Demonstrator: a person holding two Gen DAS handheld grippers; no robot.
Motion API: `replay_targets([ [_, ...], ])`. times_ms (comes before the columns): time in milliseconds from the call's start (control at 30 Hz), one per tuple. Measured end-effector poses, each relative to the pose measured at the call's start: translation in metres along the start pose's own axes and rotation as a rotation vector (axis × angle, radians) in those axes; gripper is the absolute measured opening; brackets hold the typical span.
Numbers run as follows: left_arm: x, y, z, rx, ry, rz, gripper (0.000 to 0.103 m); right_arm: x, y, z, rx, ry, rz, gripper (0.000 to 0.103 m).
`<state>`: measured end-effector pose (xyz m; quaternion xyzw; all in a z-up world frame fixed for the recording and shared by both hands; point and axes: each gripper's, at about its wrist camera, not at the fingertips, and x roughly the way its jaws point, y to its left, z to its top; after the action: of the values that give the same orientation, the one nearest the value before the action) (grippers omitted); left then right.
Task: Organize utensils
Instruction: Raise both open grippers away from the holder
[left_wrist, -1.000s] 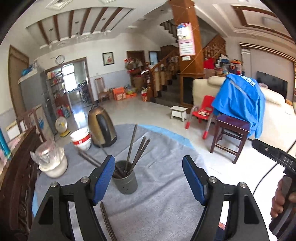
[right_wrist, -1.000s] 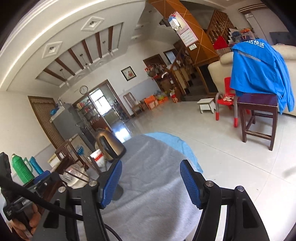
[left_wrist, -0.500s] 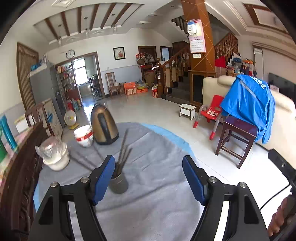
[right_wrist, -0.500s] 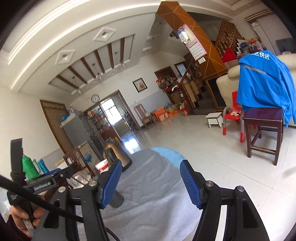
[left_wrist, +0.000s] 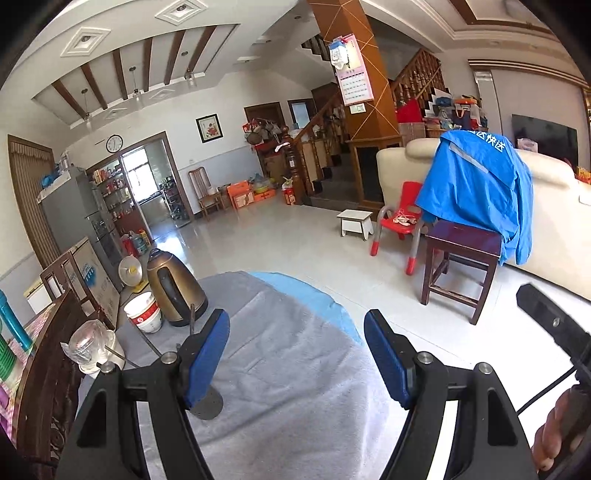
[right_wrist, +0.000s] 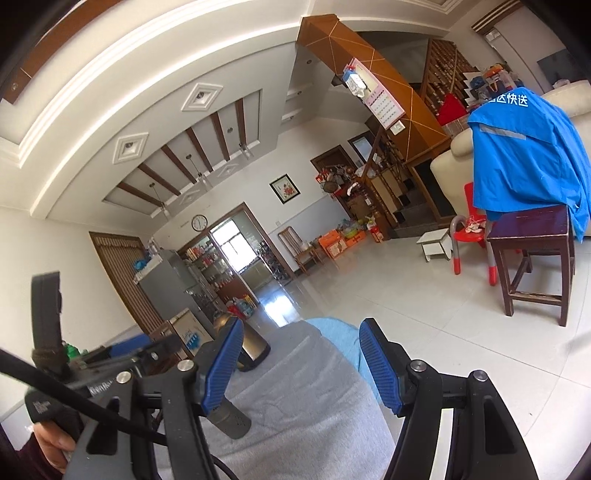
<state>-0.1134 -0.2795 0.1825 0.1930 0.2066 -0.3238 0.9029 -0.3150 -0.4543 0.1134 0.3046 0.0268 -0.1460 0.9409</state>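
We hold our left gripper (left_wrist: 295, 354) above the grey cloth (left_wrist: 295, 387), jaws spread with nothing between them. The grey utensil cup (left_wrist: 207, 404) stands on the cloth, mostly hidden behind its left finger, with dark chopsticks (left_wrist: 192, 319) rising above that finger. Beyond sit the bronze kettle (left_wrist: 173, 291) and a white bowl (left_wrist: 142, 314). Our right gripper (right_wrist: 299, 365) likewise gapes empty, the cup (right_wrist: 231, 419) behind its left finger.

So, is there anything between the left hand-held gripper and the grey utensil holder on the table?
Nothing visible blocks it. The left hand-held gripper is open and empty, and the utensil holder sits just behind its left finger, partly hidden. Only grey cloth lies around it; the kettle stands farther back.
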Motion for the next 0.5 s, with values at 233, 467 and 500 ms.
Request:
replay_targets([
  [233,-0.011,-0.004,0.004,0.003,-0.025,0.004,0.076,-0.007,0.002,0.008,-0.015,-0.040,-0.004,0.070],
  [467,-0.017,0.006,0.001,-0.010,-0.035,0.016,0.076,-0.007,0.001,0.010,0.003,-0.053,-0.021,0.070],
  [500,-0.017,0.008,0.001,-0.015,-0.034,0.016,0.076,-0.007,0.002,0.009,0.002,-0.053,-0.018,0.070],
])
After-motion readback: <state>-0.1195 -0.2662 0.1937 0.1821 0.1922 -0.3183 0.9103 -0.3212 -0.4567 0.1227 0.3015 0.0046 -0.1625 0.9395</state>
